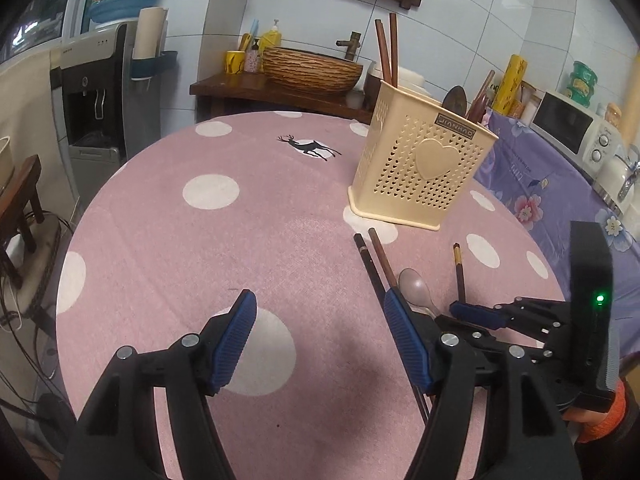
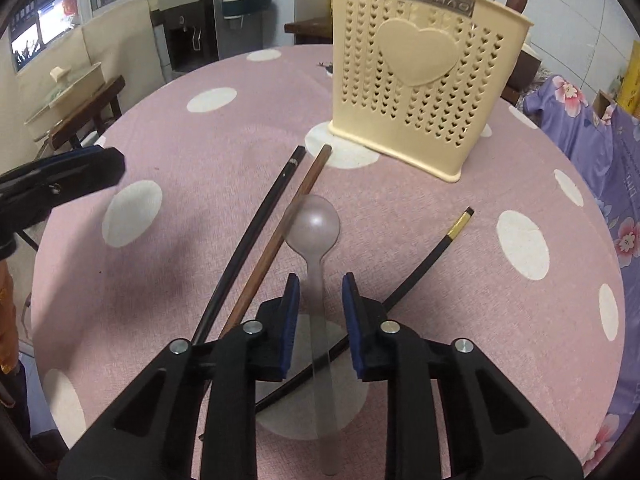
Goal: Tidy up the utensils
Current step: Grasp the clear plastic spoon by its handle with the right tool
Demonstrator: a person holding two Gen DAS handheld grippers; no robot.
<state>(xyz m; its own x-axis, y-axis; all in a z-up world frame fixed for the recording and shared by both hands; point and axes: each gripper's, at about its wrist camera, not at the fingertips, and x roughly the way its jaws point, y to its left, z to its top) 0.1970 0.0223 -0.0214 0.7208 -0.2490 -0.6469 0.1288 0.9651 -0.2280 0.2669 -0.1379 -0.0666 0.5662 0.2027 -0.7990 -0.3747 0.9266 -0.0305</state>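
The right tongs (image 2: 319, 300) hung low over the pink dotted bench (image 2: 160, 264), their blue pads (image 2: 290, 320) parted on either side of the handle of a clear plastic spoon (image 2: 316, 228). A gap showed between each pad and the handle, so nothing was gripped. The spoon lay flat, bowl toward the cream holder (image 2: 416, 76). Just left of it lay a brown chopstick (image 2: 280, 236) and a black chopstick (image 2: 252, 248), side by side and angled toward the holder. A second black chopstick with a gold band (image 2: 432, 256) lay to the right, its near end passing under the spoon handle.

The left tongs (image 1: 320, 332) were spread wide over a bare part of the bench (image 1: 180, 248), holding nothing. The holder (image 1: 420, 168) stood upright near the far right edge, with two brown sticks (image 1: 388, 52) in its left part and darker wooden utensils (image 1: 472, 100) in its right.
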